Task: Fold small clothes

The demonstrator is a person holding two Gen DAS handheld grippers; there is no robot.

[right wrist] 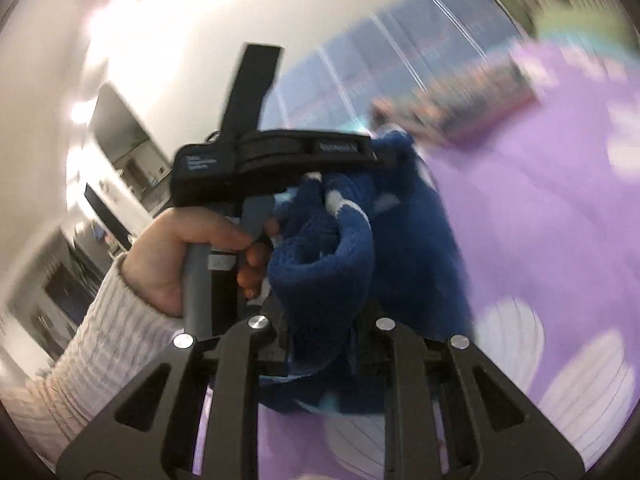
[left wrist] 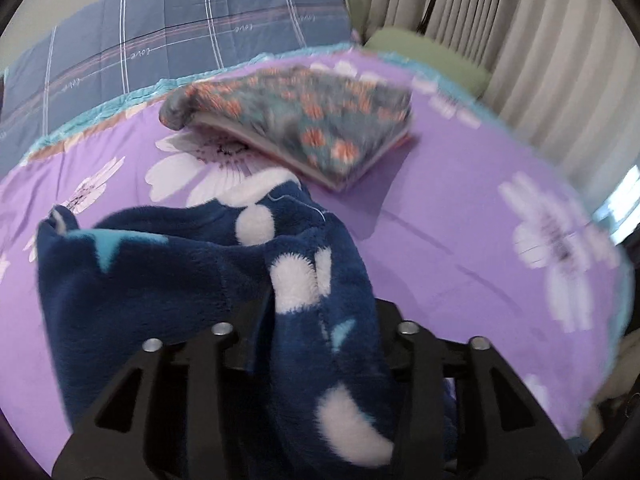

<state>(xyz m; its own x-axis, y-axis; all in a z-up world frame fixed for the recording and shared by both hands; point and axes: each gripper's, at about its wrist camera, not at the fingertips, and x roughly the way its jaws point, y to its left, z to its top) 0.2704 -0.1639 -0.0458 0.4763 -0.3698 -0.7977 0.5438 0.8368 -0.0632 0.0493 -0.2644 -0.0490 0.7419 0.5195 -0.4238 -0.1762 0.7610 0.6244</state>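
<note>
A dark blue fleece garment [left wrist: 180, 276] with white dots and light blue stars hangs bunched in the air above the purple flowered bed cover [left wrist: 460, 240]. My left gripper [left wrist: 316, 320] is shut on the garment, and the fabric hides its fingertips. My right gripper [right wrist: 320, 320] is shut on another part of the same garment [right wrist: 332, 256]. The person's left hand [right wrist: 188, 248] and the left gripper's handle show in the right wrist view, close to the cloth. A folded grey garment with orange flowers [left wrist: 304, 120] lies on the bed beyond, and blurred in the right wrist view [right wrist: 460, 104].
A blue plaid quilt [left wrist: 160, 40] lies at the head of the bed. A green cushion [left wrist: 432, 52] and pale curtains [left wrist: 520, 40] stand at the right. The right wrist view shows a white wall and dark furniture [right wrist: 116, 132] at the left, all blurred.
</note>
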